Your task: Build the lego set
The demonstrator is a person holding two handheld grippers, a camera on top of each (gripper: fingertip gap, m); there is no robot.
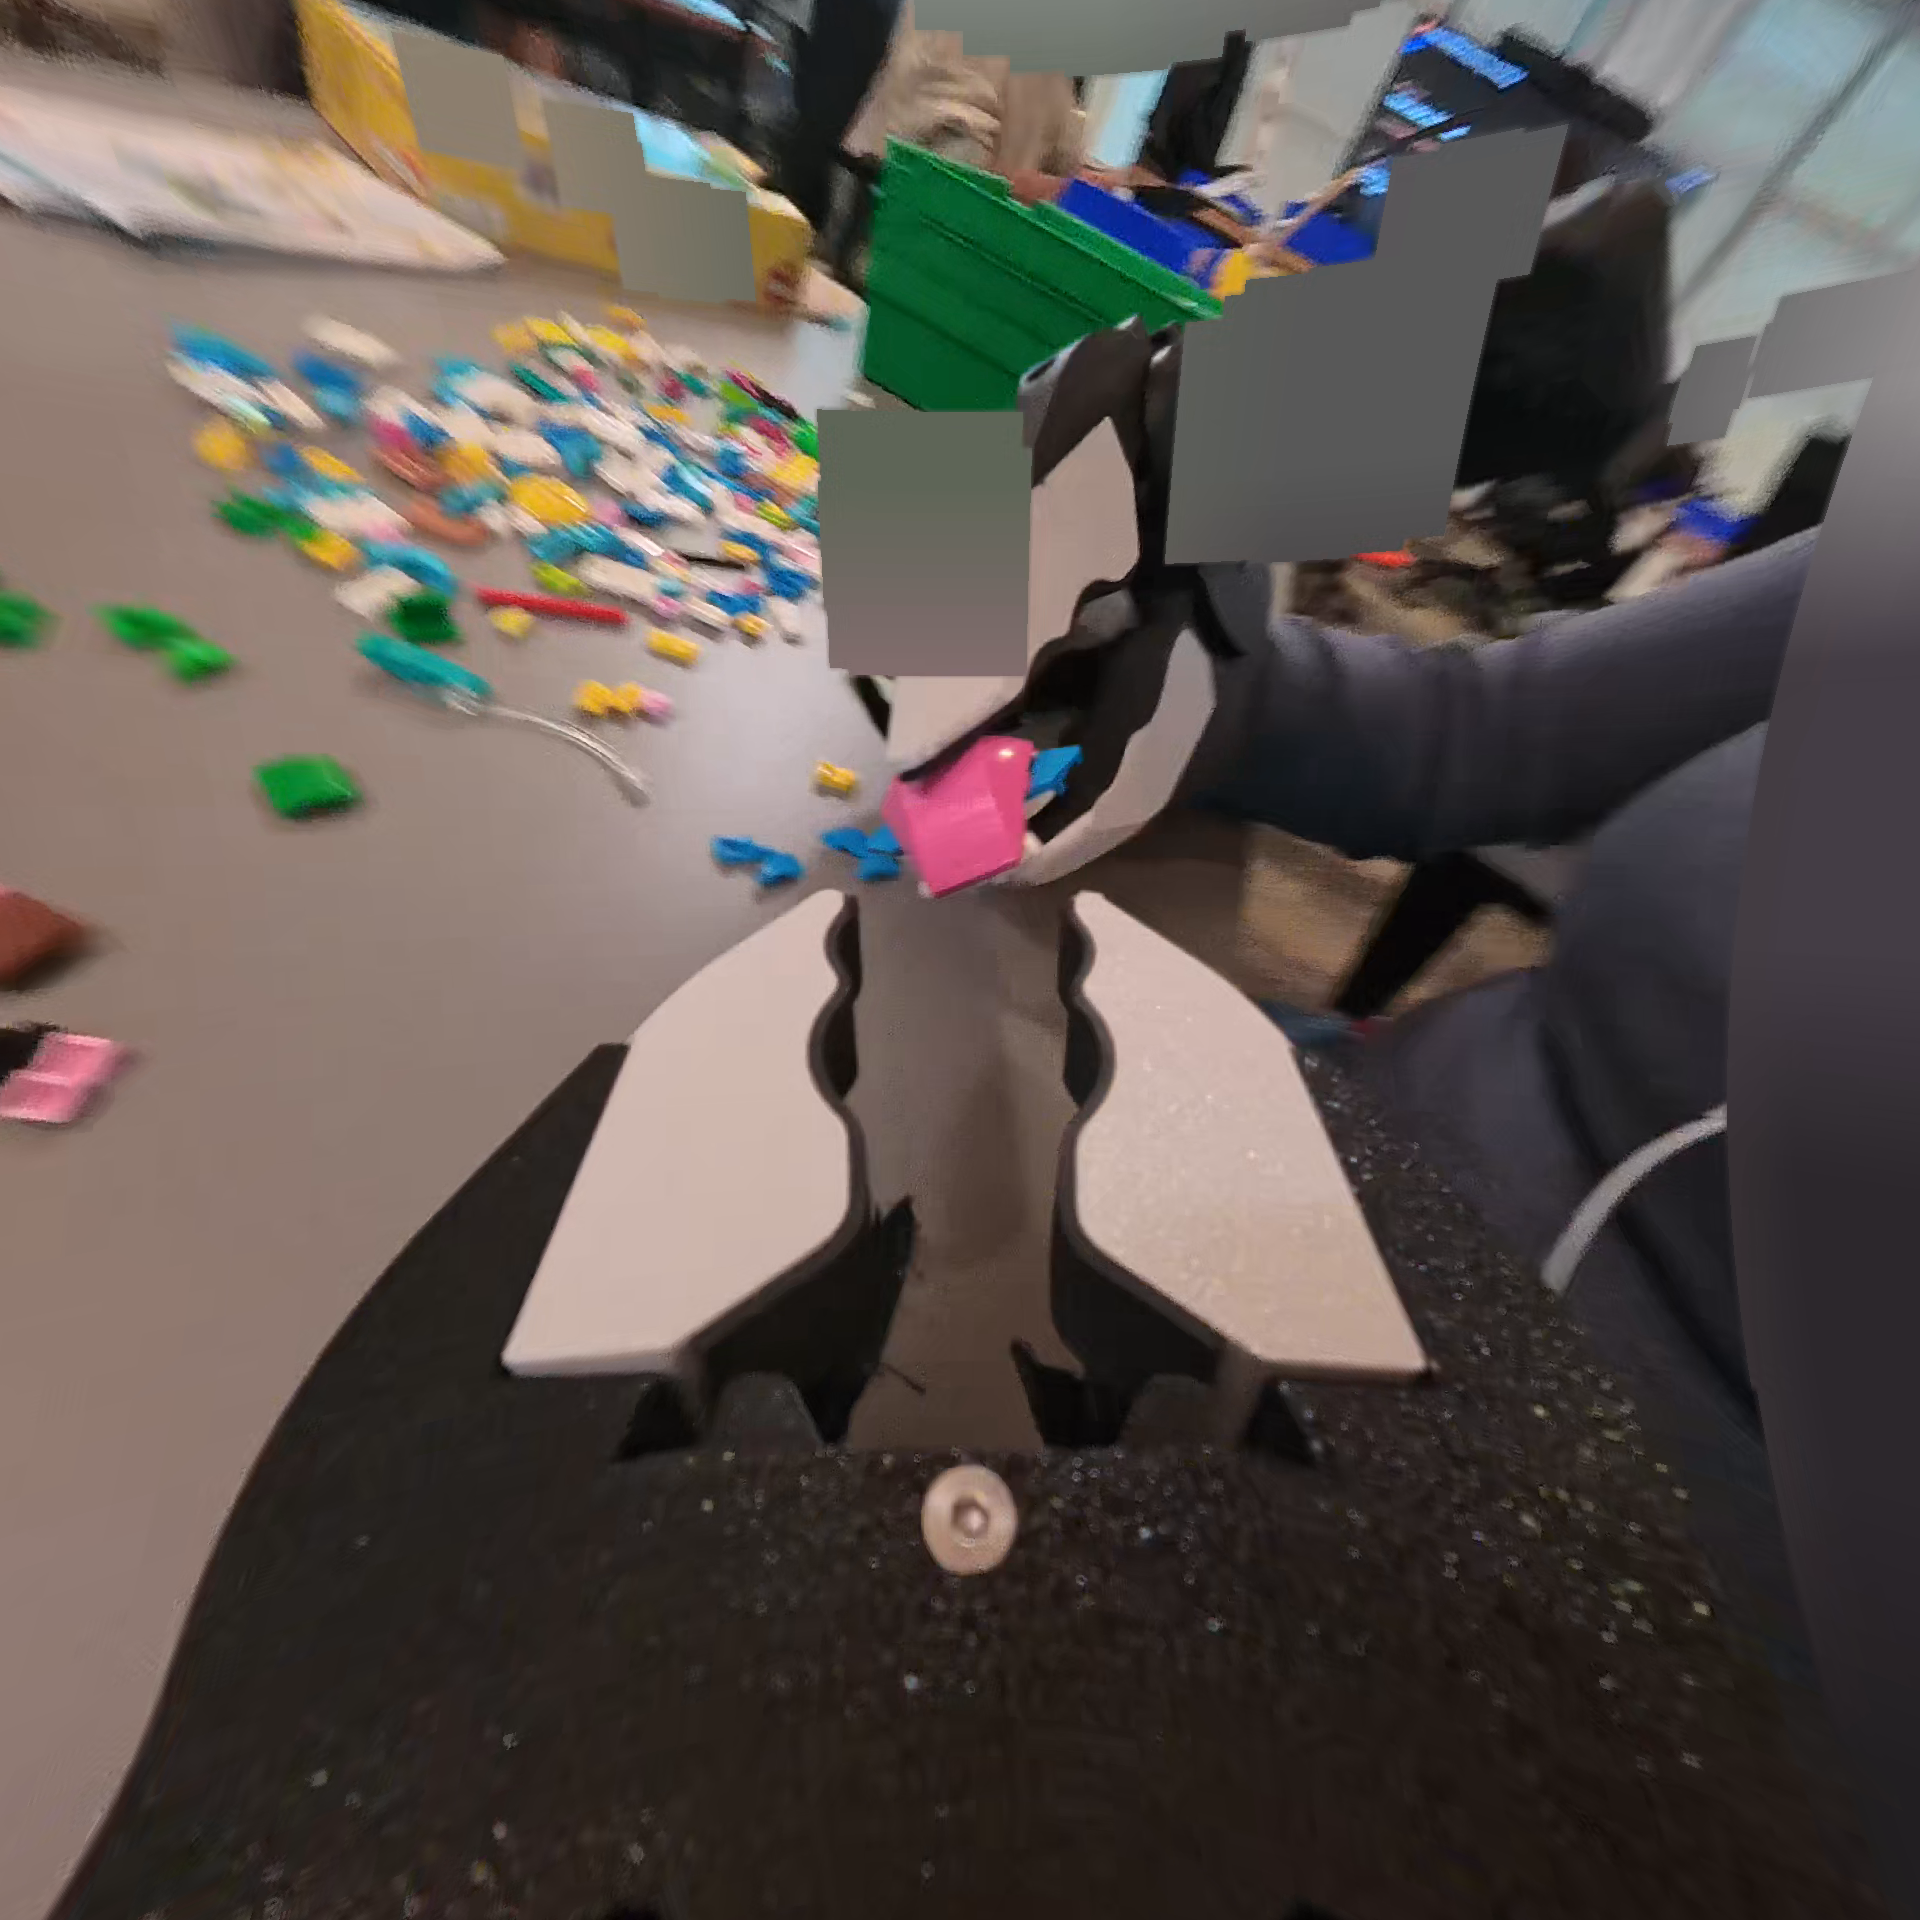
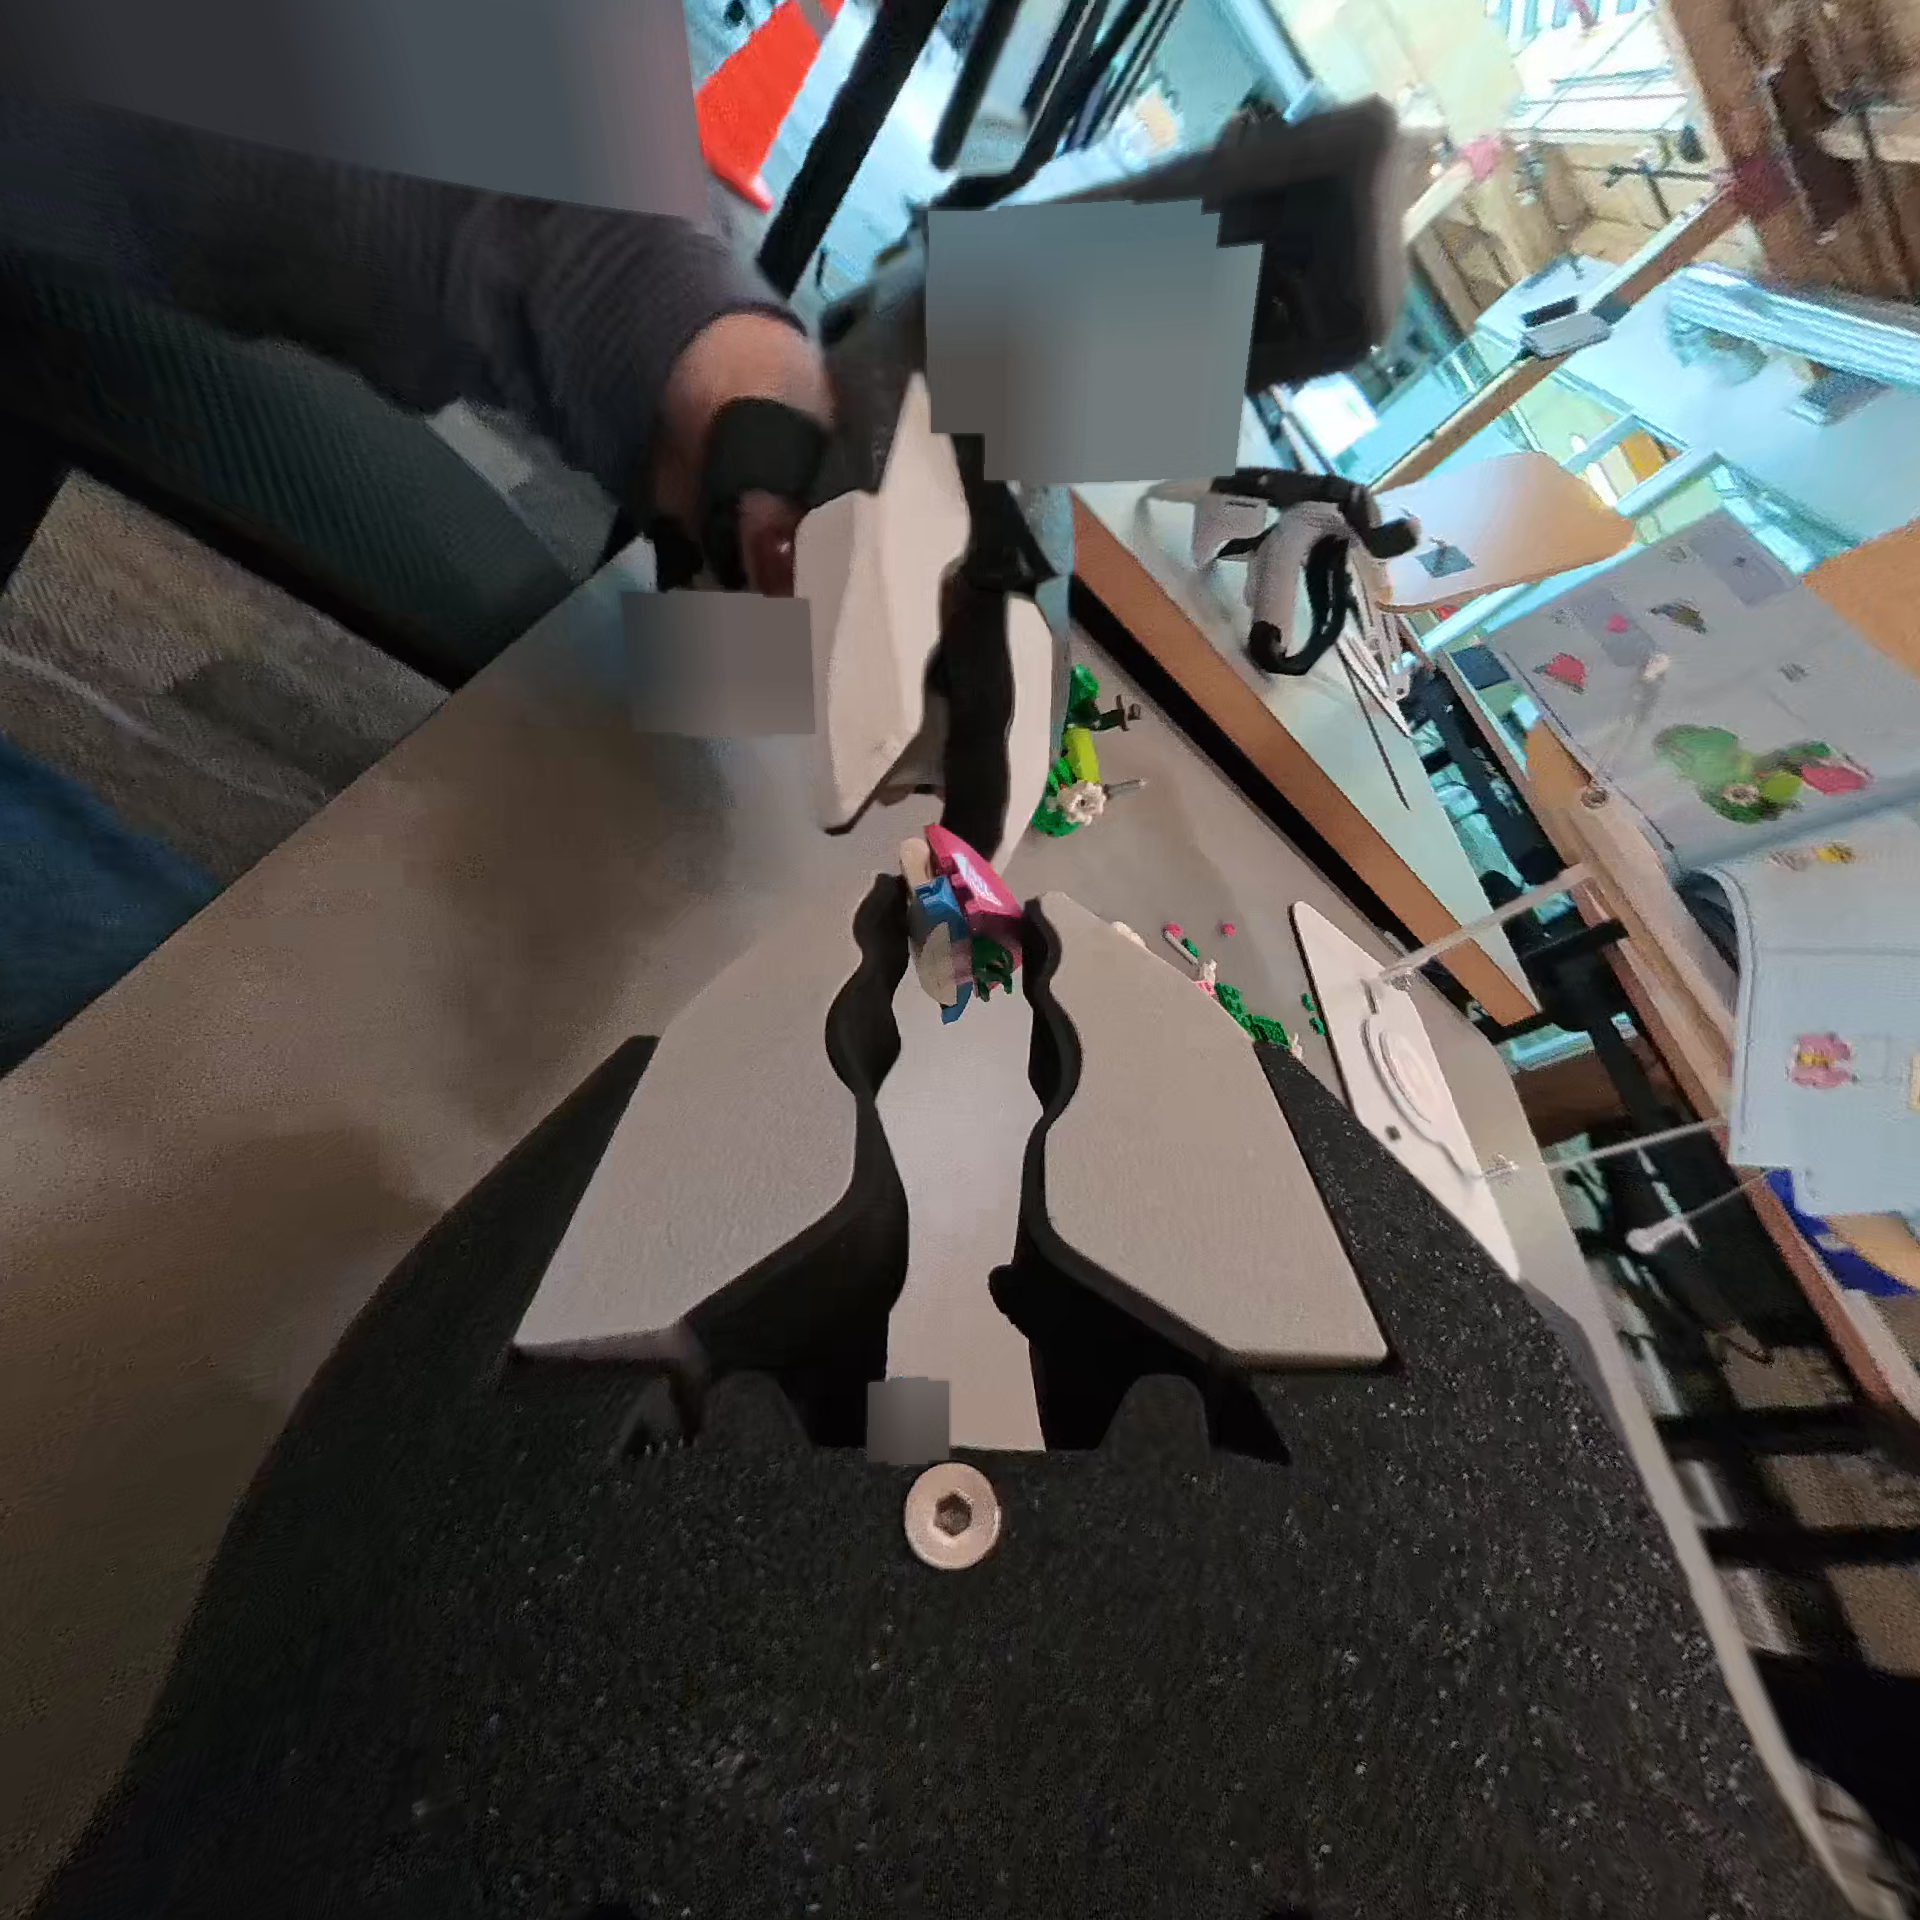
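Seemingly right gripper (image 1: 1023,800) fingers clamp pink piece (image 1: 961,826); left gripper (image 1: 961,920) fingers wide, empty

Two tools (image 1: 961,914) (image 2: 961,914), one pink assembly (image 1: 961,826).

Lab or office workspace — grey table (image 1: 312,1195), monitors (image 1: 1455,73) behind, spare gripper (image 2: 1278,561) on neighbouring desk (image 2: 1299,727), glass partitions.

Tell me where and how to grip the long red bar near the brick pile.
Take the red bar at its middle, from above, with the tool across its narrow width: it lies flat on the table, long and thin.
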